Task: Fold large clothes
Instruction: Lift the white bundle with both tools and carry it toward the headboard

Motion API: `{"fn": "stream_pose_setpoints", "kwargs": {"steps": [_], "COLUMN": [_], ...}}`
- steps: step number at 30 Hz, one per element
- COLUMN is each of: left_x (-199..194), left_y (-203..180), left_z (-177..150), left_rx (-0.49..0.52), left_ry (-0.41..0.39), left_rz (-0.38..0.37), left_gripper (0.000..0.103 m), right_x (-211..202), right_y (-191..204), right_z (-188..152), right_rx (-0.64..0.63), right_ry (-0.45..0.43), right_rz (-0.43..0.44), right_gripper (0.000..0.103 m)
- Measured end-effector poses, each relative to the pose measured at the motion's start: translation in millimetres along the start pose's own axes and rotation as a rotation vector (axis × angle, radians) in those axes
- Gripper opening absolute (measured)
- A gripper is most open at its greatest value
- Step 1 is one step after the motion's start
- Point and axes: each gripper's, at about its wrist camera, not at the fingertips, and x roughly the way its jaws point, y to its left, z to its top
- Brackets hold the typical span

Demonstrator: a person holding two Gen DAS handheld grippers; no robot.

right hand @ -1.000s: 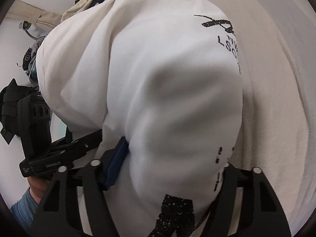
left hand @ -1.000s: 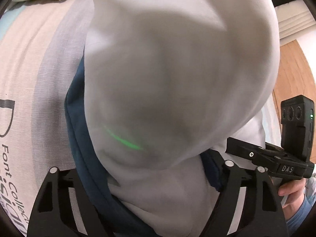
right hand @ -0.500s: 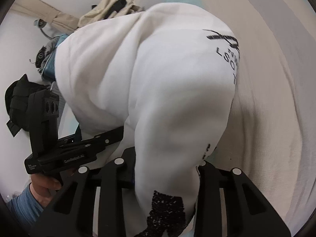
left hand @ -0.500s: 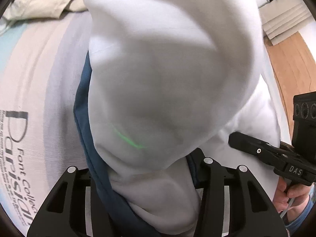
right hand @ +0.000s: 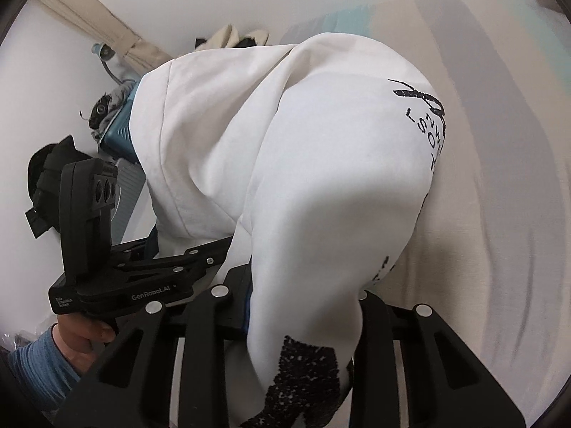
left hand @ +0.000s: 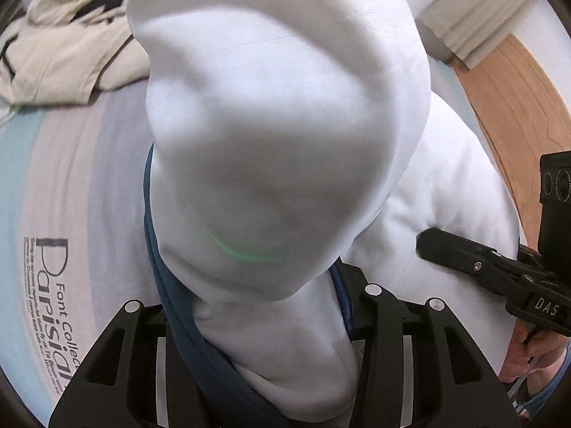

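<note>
Both grippers now sit closer together than one second ago; the left gripper [left hand: 267, 321] and the right gripper [right hand: 303, 321] each clamp the white sweatshirt [right hand: 321, 178], lifted over the bedsheet [left hand: 71, 214]; beige clothes [left hand: 64, 42] lie beyond.

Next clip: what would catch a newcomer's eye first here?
A white hoodie fills both views, bunched up and pinched in the left tool and the right tool, its black print facing the right camera. Its blue lining shows at the left tool. Behind lie a striped bedsheet and beige clothes.
</note>
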Motion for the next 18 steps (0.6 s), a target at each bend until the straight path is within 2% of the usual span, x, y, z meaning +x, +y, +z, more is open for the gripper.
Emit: {"fn": "stream_pose_setpoints", "kwargs": {"steps": [1, 6, 12, 17, 18], "left_x": [-9.6, -8.4, 14.6, 41.4, 51.5], "left_y": [1.2, -65.3, -186.6, -292.0, -324.6], "left_z": [-8.7, -6.8, 1.3, 10.8, 12.4], "left_rx": [0.011, 0.079, 0.174, 0.226, 0.247], "left_ry": [-0.001, -0.003, -0.006, -0.008, -0.005], "left_rz": [-0.001, 0.003, -0.013, -0.051, -0.066], "left_gripper": [0.043, 0.043, 0.043, 0.043, 0.043], "right_x": [-9.7, -62.2, -146.7, -230.3, -252.4], "right_y": [-2.7, -32.9, -101.5, -184.0, -205.8], "right_z": [-1.4, -12.3, -28.8, -45.2, -50.4], "right_rx": [0.000, 0.026, 0.053, 0.088, 0.092], "right_ry": [-0.010, -0.065, -0.119, -0.163, -0.172], "right_rz": [-0.006, -0.025, -0.083, -0.139, -0.163], "right_gripper": [0.027, 0.027, 0.027, 0.027, 0.027]}}
